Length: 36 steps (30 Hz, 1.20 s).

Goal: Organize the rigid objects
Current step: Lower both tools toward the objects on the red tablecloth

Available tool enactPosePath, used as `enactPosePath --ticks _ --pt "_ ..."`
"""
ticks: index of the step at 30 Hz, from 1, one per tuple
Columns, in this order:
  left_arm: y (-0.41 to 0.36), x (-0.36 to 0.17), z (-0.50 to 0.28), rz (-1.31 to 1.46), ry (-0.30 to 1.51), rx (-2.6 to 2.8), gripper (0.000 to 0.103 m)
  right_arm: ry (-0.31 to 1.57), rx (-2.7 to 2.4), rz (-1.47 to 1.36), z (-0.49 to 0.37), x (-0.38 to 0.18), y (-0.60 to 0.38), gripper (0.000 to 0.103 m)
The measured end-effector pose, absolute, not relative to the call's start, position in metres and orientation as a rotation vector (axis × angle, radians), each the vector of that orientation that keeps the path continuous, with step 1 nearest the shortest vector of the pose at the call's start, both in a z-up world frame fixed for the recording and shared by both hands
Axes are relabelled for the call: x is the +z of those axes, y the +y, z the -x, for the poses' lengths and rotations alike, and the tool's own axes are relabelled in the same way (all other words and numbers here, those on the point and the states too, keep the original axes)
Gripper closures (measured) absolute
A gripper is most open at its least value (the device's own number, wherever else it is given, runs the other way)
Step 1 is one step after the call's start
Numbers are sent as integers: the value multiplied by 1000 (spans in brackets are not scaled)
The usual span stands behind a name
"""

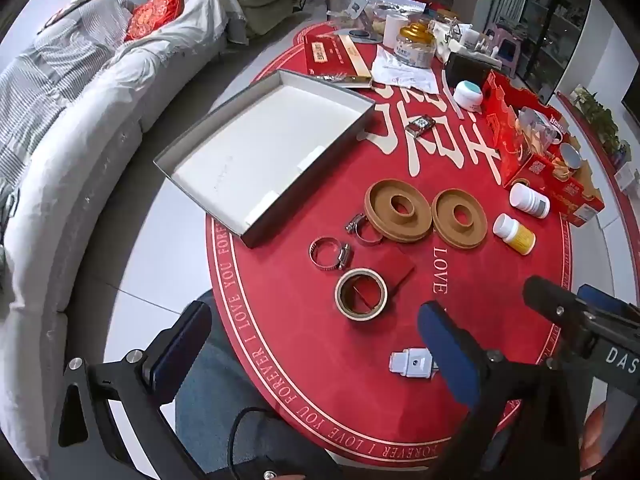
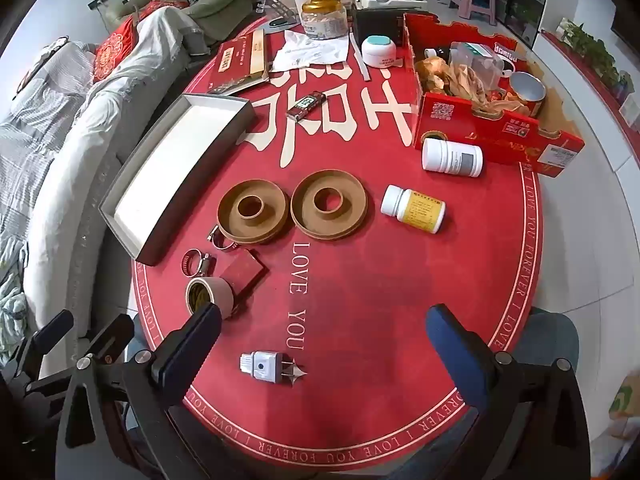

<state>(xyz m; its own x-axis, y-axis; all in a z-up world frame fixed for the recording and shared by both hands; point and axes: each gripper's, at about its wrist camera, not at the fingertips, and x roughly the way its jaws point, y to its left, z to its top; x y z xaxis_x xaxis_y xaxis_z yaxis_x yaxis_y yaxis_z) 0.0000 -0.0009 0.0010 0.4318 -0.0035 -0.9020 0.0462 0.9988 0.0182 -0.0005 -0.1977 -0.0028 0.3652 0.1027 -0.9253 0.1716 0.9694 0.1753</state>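
An empty grey box with a white lining [image 1: 264,148] [image 2: 176,172] lies at the left edge of the round red table. Beside it are two brown cork rings [image 1: 398,210] [image 2: 254,212], two metal hose clamps [image 1: 330,254] [image 2: 196,262], a tape roll [image 1: 361,294] [image 2: 210,294], a small red box [image 2: 244,270], two white pill bottles [image 1: 514,234] [image 2: 414,208] and a white plug [image 1: 412,364] [image 2: 262,366]. My left gripper [image 1: 316,332] hangs open over the table's near edge, nothing between its fingers. My right gripper [image 2: 324,332] stands open above the plug, also holding nothing.
A red carton [image 2: 492,92] full of cups and wrappers stands at the right. A small digital device [image 2: 306,106], a white jar [image 2: 378,52], a glass jar [image 2: 322,18] and papers crowd the far side. A sofa [image 1: 80,120] runs along the left.
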Motion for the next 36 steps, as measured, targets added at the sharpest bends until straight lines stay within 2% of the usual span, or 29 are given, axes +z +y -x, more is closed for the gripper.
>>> enactPosePath --ticks 7,24,36 --pt "-9 12 0 -18 1148 -42 0 1205 -40 -269 -1 -7 -198 0" --pt "-10 -1 -4 -32 1203 -30 0 1239 -44 -274 1 -14 -200 0" --pt "9 -28 -16 10 1286 12 0 1288 -80 -314 6 -32 -216 0"
